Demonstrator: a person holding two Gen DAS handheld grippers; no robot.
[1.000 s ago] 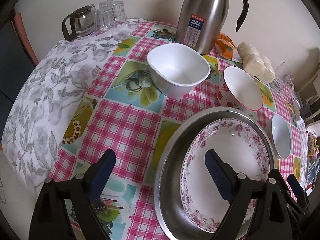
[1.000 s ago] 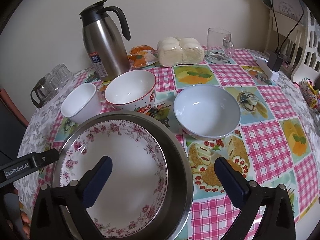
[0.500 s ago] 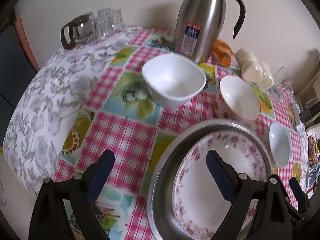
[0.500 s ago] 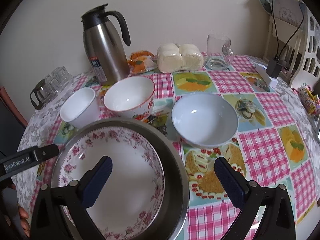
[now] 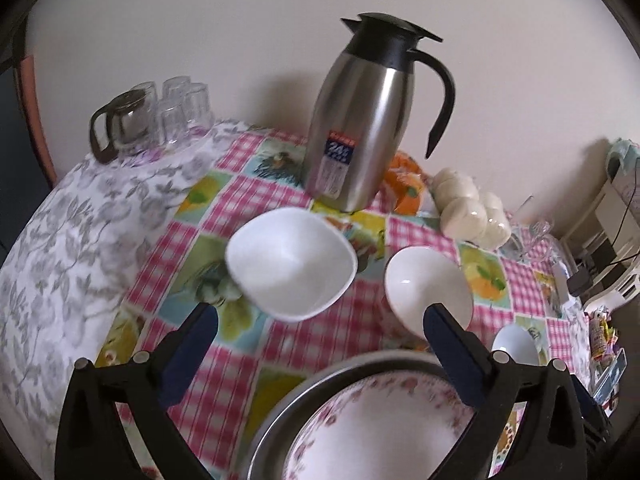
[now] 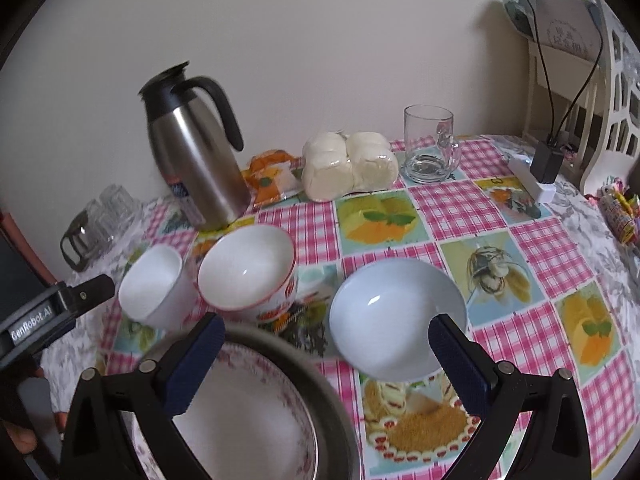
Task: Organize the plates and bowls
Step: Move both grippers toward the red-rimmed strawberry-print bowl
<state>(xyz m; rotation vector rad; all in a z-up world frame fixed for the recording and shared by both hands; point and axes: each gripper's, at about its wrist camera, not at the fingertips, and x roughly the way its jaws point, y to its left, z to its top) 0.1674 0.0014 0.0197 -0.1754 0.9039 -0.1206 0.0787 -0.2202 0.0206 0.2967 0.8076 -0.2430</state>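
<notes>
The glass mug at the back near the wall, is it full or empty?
Empty. The glass mug stands upright and clear, and the wall and tablecloth show straight through it with no liquid line.

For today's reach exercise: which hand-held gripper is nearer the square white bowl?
Left. The left hand-held gripper points almost straight at the square white bowl. The right hand-held gripper is further off, facing the pale blue bowl.

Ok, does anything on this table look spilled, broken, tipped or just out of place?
Nothing stands out. The three bowls sit upright and empty, the floral plate lies flat inside the metal basin, and the steel jug stands upright.
</notes>
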